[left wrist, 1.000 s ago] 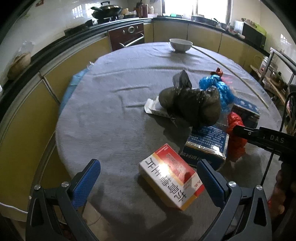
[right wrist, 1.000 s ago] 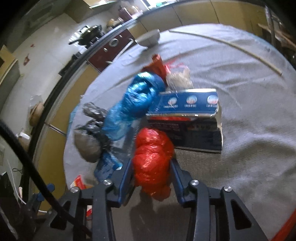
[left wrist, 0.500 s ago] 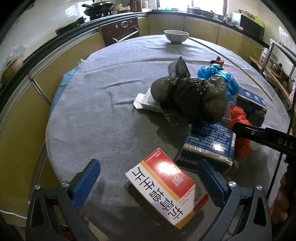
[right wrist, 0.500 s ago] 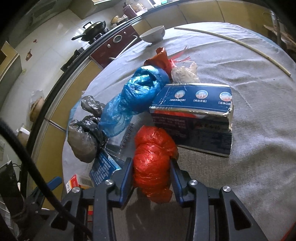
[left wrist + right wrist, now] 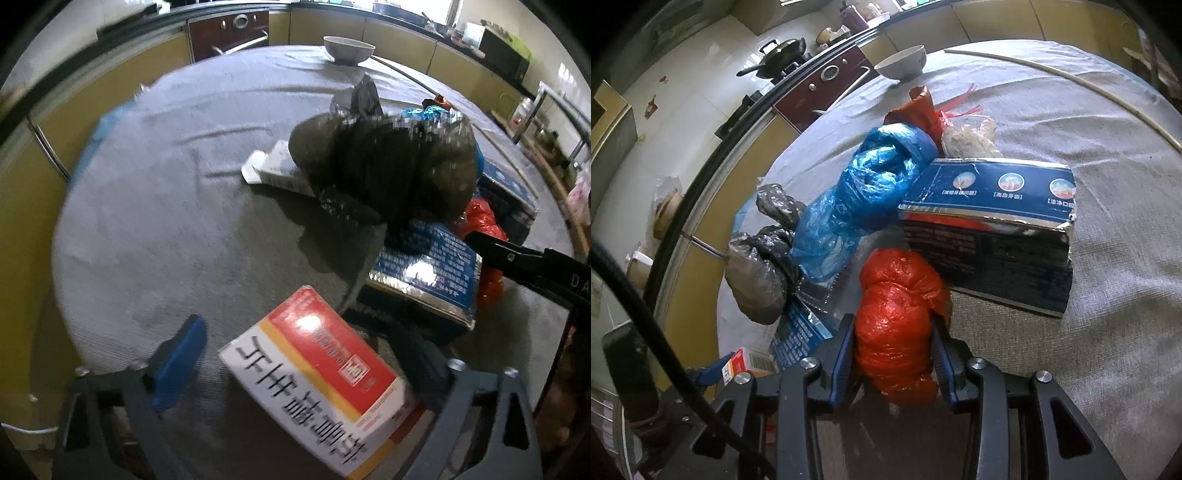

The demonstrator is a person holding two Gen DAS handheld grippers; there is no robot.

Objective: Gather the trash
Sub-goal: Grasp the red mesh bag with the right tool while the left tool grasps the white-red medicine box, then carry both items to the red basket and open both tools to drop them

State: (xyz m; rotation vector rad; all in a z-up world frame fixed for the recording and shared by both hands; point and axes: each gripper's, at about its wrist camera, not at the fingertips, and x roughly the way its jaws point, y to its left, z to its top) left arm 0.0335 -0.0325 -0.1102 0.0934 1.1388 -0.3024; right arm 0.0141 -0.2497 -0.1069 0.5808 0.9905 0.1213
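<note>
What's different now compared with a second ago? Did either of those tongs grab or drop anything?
The left tongs have come down over the red and white box, which now fills more of their view, and their jaws are closing around it; no grip shows yet. The right tongs stay clamped on the red bag. The black bag, blue bag, blue carton and bowl lie as before.
</note>
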